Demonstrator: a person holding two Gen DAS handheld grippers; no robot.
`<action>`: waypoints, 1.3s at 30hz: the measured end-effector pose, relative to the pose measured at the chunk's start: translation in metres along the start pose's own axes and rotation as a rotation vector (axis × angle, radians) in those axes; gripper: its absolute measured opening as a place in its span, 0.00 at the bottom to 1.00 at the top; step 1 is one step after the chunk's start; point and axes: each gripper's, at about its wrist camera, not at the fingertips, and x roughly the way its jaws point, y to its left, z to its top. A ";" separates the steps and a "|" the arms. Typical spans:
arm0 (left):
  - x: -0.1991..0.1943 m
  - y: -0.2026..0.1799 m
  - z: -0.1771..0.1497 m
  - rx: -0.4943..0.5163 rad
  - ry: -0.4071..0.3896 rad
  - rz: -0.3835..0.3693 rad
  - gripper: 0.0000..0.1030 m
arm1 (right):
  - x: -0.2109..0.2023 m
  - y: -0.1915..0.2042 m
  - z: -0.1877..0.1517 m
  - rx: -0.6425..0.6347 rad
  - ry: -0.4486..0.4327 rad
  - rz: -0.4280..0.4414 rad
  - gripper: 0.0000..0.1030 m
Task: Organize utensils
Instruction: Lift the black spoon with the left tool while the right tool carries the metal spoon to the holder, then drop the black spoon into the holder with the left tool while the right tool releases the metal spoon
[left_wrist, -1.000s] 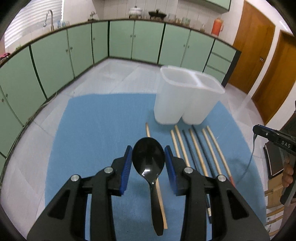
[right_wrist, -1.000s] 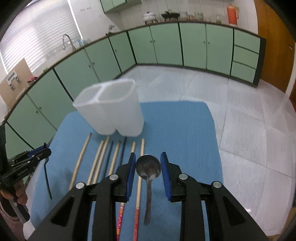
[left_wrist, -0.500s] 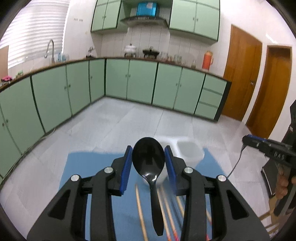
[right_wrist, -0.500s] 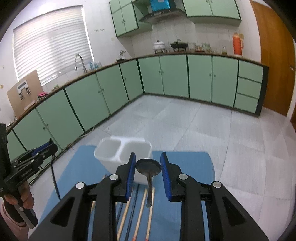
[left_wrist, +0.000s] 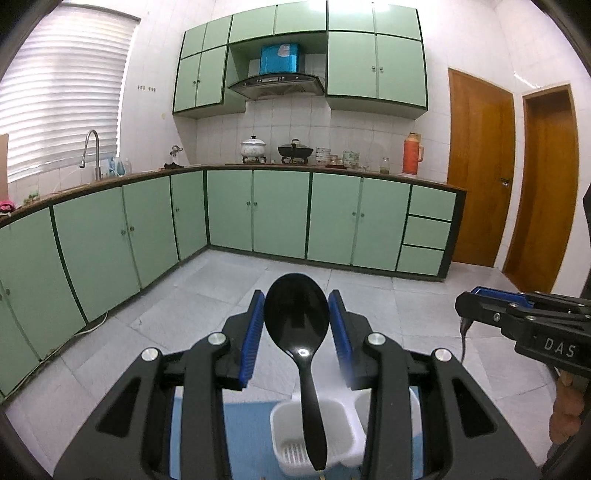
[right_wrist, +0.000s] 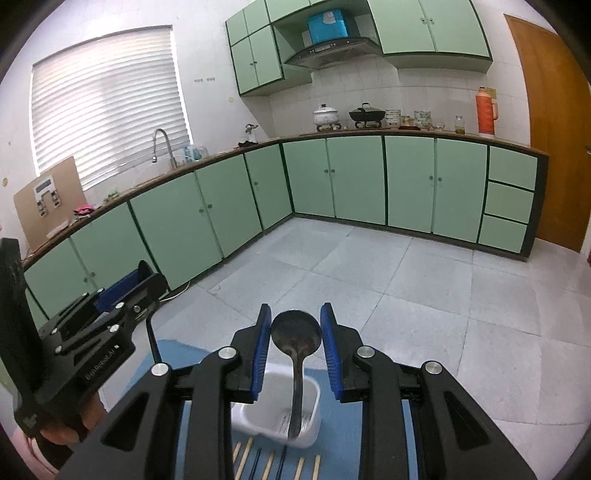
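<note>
My left gripper (left_wrist: 296, 326) is shut on the bowl of a black plastic spoon (left_wrist: 296, 310). Its handle hangs down over the left compartment of a white two-part utensil holder (left_wrist: 284, 411). My right gripper (right_wrist: 295, 334) is shut on the bowl of a metal spoon (right_wrist: 295, 332), and that handle dips over the holder (right_wrist: 312, 428). Several wooden and dark chopsticks (right_wrist: 243, 456) lie on the blue mat (right_wrist: 343, 439) in front of the holder. Each gripper shows in the other's view: the right gripper (left_wrist: 469, 304) at the right edge, the left gripper (right_wrist: 147, 275) at the left edge.
The blue mat (left_wrist: 243, 435) lies on a pale tiled floor (right_wrist: 424, 295). Green cabinets (left_wrist: 280, 218) run along the far and left walls, and wooden doors (left_wrist: 480, 173) stand at the right. A hand (right_wrist: 62, 435) holds the left gripper's handle.
Both grippers rose and tilted upward, each keeping its spoon. The holder went from ahead of them to below the hanging handles. The chopsticks dropped out of the left wrist view.
</note>
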 end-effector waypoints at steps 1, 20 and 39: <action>0.009 -0.001 -0.003 0.004 -0.003 0.008 0.33 | 0.009 -0.002 -0.001 0.004 0.003 0.001 0.26; 0.049 0.018 -0.047 -0.027 0.066 -0.003 0.33 | 0.039 -0.004 -0.015 0.016 0.033 0.042 0.26; 0.011 0.038 -0.079 -0.037 0.146 0.008 0.66 | 0.024 0.001 -0.073 0.032 0.074 0.002 0.48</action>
